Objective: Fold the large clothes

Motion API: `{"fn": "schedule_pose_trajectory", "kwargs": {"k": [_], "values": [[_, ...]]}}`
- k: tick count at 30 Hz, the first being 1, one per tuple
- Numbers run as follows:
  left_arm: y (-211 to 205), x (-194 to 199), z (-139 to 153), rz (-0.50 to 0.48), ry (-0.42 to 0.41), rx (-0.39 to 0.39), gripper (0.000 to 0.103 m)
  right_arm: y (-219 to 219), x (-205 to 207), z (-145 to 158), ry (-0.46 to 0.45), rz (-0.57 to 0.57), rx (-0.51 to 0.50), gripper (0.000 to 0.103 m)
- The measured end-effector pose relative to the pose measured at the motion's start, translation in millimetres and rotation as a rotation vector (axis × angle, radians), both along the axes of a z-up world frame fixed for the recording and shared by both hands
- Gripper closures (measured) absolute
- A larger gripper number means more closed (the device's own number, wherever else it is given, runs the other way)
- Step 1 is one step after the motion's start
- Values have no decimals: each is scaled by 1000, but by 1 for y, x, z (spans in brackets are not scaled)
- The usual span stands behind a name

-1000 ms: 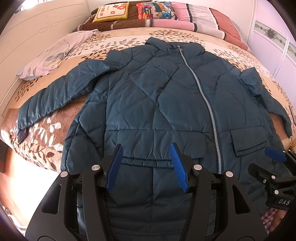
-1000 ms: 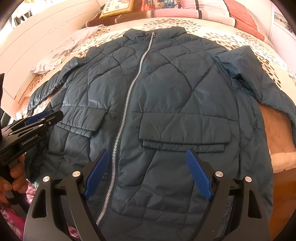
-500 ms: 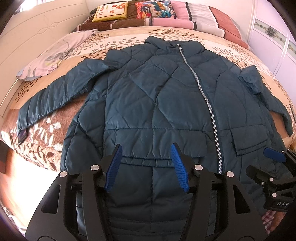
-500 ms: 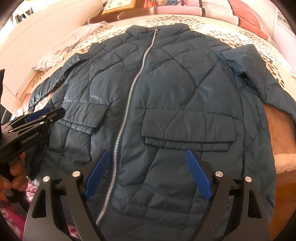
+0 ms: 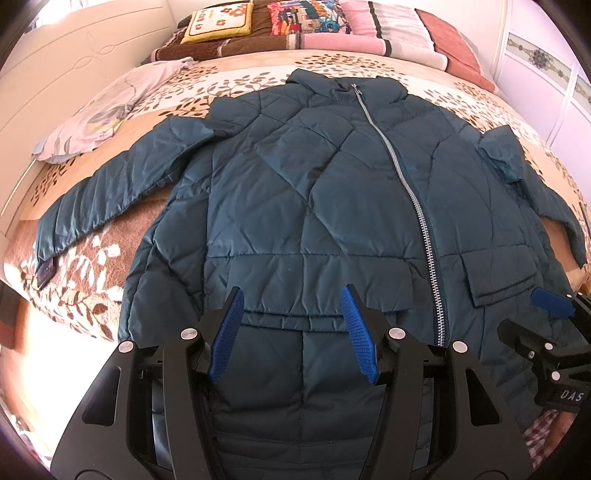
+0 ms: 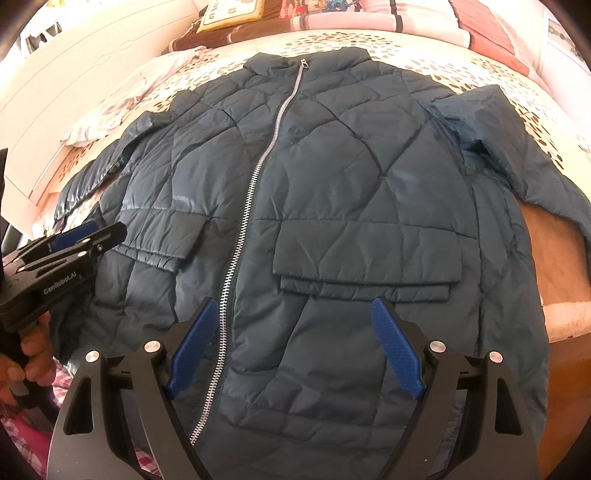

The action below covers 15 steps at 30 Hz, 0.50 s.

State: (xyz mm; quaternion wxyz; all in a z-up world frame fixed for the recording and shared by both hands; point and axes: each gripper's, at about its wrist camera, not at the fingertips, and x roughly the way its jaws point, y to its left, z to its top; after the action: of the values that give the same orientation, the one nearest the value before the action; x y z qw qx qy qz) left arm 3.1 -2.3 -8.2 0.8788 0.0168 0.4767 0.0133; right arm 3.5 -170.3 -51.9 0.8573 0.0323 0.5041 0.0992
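Observation:
A dark teal quilted jacket [image 5: 314, 192] lies front up and zipped on the bed, collar far, hem hanging near me; it also shows in the right wrist view [image 6: 332, 177]. Its left sleeve [image 5: 110, 192] stretches out to the left, its right sleeve [image 6: 517, 147] to the right. My left gripper [image 5: 291, 328] is open and empty above the left pocket flap. My right gripper [image 6: 295, 343] is open and empty above the hem, below the right pocket flap [image 6: 365, 254], its left finger over the zipper [image 6: 255, 177].
The bed [image 5: 461, 99] has a leaf-patterned cover. A pale pillow [image 5: 110, 110] lies at the left. Folded blankets and cushions [image 5: 314, 26] are stacked at the far end. A white headboard [image 5: 74, 66] runs along the left, a wardrobe [image 5: 546, 62] at the right.
Both grippers have moved slightly forward over the jacket, so it fills more of each view. Both stay open. The jacket has not moved.

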Motion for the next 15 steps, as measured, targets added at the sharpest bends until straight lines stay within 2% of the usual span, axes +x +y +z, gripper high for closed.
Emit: {"fn": "schedule_pose_trajectory", "kwargs": {"k": [6,11,15], "values": [[-3,2,-2,-5,11,8,47,-8,2,1,-2,-27,6,21],[-2,5,-3,-2,12,13,43,-30,7,9,-39,-106,1,21],[-3,11,-2,0,12,30,43,-70,19,10,5,-221,96,21]]}}
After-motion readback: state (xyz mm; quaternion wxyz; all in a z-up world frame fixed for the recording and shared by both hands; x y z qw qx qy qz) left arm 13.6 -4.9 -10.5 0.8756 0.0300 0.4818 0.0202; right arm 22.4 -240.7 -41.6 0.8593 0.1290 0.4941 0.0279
